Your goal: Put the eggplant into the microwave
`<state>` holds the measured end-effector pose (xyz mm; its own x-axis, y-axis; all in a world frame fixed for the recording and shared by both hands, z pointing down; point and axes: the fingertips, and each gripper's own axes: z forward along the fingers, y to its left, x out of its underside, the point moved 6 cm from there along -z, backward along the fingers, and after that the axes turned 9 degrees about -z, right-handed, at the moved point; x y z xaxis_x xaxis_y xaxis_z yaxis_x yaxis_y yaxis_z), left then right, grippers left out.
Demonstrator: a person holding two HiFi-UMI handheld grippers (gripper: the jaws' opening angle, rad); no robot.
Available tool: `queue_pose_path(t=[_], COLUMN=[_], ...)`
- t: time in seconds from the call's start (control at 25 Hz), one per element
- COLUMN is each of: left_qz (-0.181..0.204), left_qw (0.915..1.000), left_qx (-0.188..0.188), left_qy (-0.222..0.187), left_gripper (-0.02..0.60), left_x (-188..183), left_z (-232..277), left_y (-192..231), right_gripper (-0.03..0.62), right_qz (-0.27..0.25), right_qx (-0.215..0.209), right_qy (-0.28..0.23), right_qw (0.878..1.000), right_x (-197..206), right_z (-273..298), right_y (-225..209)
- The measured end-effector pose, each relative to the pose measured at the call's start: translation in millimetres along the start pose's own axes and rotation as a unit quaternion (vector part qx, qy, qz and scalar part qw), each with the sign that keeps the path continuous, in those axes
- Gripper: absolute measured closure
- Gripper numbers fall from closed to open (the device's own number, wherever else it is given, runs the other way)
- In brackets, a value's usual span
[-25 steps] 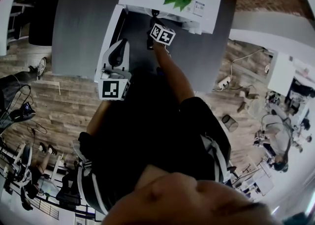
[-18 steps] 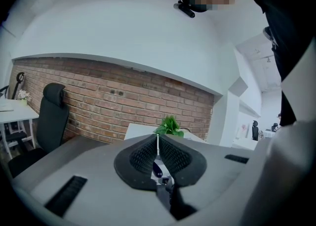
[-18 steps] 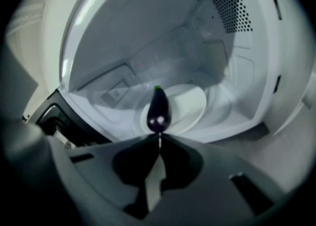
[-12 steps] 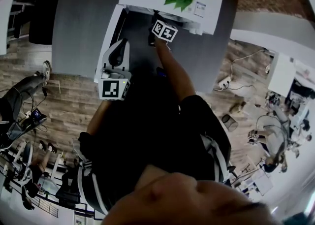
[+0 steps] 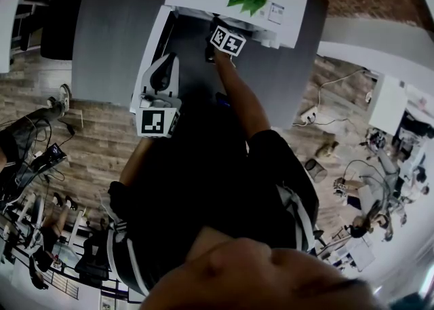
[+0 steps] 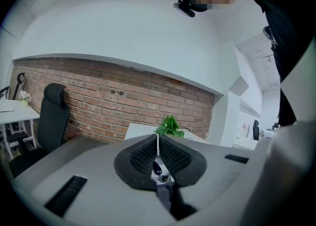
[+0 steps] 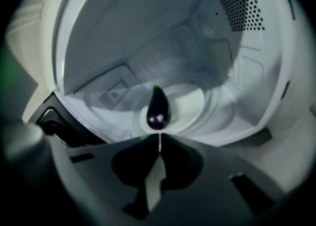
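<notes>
The microwave [image 7: 123, 22] stands open before my right gripper [image 7: 159, 138], its walls and roof well apart from it, so there's room on both sides and above. The eggplant [image 7: 158, 109] lies on the plate [image 7: 190, 101] just off my tips, blocking the straight way deeper in.

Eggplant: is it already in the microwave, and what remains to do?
Done: the eggplant lies on the round plate inside the microwave. In hand: nothing; the right gripper, jaws shut, points at it, and the left gripper is shut too. Left: only drawing the right gripper back, it seems.
</notes>
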<state>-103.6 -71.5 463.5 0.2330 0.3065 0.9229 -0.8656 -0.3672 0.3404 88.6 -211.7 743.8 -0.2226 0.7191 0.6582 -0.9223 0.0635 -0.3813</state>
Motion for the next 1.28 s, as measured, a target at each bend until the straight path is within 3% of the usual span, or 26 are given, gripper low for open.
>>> queue_pose_path(t=[0.4,1.28], left_qz=[0.008,0.029], left_qw=[0.9998,0.9942], left_qx=[0.016,0.102], left_qy=[-0.011,-0.016], left_gripper=[0.535,0.535], left_x=[-3,6], left_z=[-14,-41], left_y=[-3,-40], right_gripper=[0.559,0.559], right_qz=[0.010,0.023], right_qx=[0.000,0.039], right_qy=[0.003,-0.045], right_qw=[1.000,0.998], right_x=[18,54], right_z=[-33,-165], right_y=[-1,-27])
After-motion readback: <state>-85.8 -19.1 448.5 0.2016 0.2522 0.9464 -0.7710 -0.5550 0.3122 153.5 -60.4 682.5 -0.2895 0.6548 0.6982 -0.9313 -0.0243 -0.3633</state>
